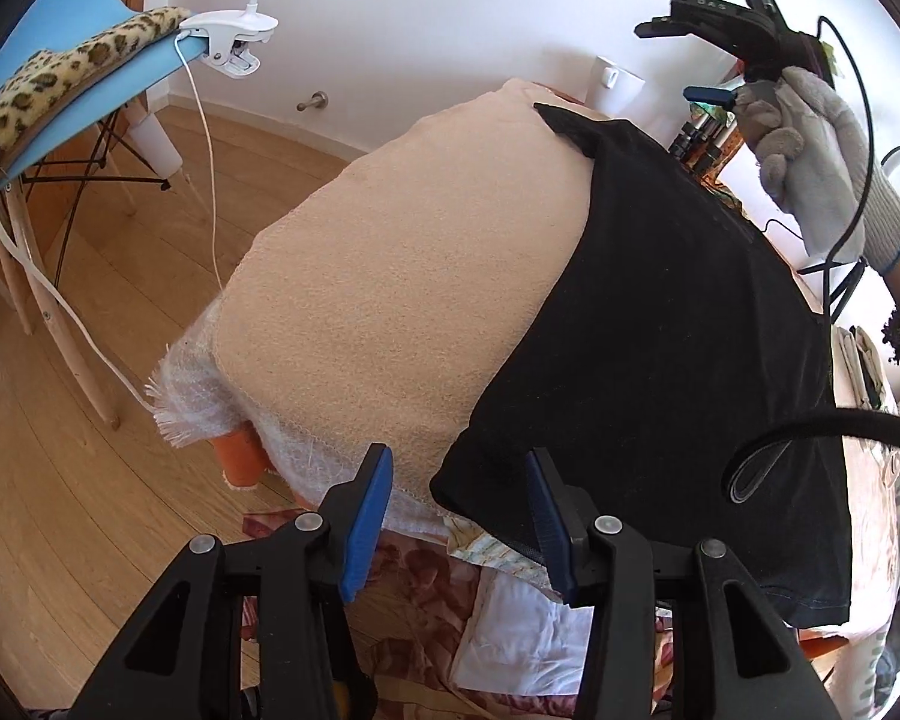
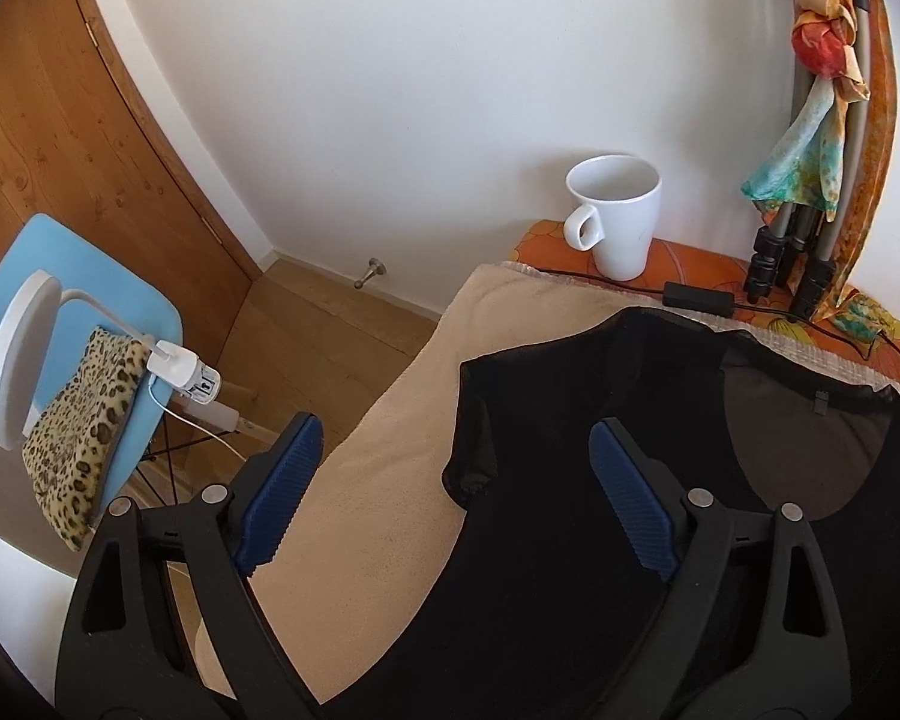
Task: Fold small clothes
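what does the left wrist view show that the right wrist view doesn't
Only the left wrist view shows the right gripper held up in a gloved hand, jaws open. Only the right wrist view shows the top's neckline, a scarf and a power adapter. Both show the black top on the beige towel, the white mug and the blue chair.

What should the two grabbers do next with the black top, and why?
Probably lower the left gripper onto the black top's near corner and pinch it. The top lies flat and unfolded on the beige towel; both grippers are open and hold nothing, and that corner sits between the left fingers.
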